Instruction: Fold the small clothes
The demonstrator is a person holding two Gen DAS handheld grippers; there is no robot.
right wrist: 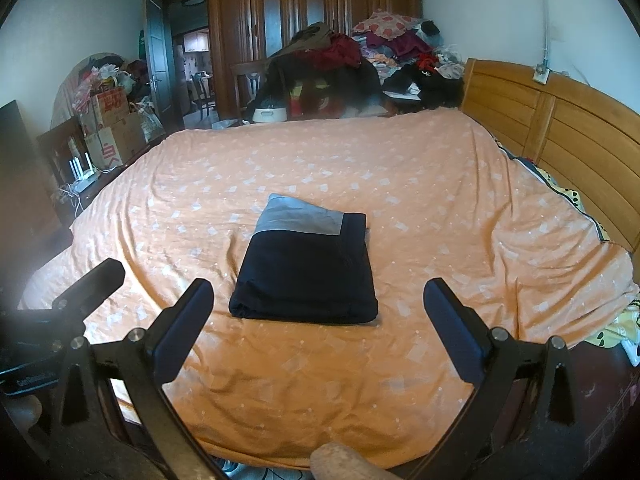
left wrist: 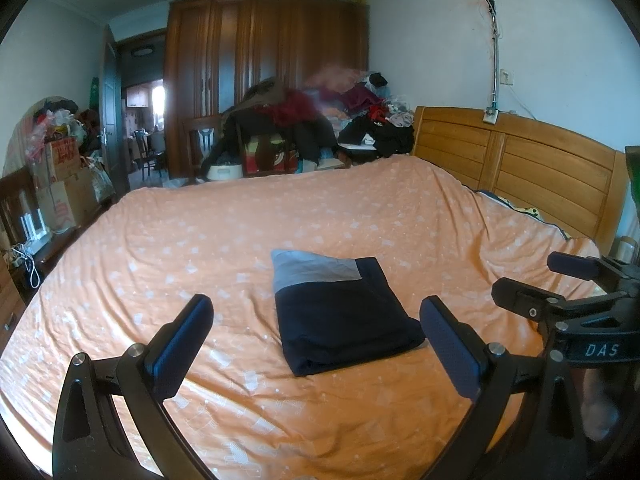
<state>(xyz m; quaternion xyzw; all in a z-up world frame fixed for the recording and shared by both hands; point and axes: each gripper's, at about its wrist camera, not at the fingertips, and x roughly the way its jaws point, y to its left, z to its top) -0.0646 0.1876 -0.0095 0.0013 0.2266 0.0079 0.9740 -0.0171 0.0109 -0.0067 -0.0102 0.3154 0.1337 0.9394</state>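
Note:
A dark navy garment with a grey band (left wrist: 340, 312) (right wrist: 306, 268) lies folded into a neat rectangle on the orange bedspread (left wrist: 200, 240) (right wrist: 420, 208). My left gripper (left wrist: 316, 312) is open, its fingers wide apart just short of the garment's near edge, holding nothing. My right gripper (right wrist: 318, 298) is open too, fingers either side of the garment's near end, raised above the bed and empty. The right gripper's body (left wrist: 580, 304) shows at the right of the left wrist view. The left gripper's finger (right wrist: 92, 284) shows at the left of the right wrist view.
A wooden headboard (left wrist: 520, 160) (right wrist: 560, 120) runs along the right. Beyond the far bed edge are heaped clothes (left wrist: 320, 116) (right wrist: 360, 52), a chair and a brown wardrobe (left wrist: 260, 60). Boxes and bags (left wrist: 60, 168) (right wrist: 112, 120) stand at the left by an open door.

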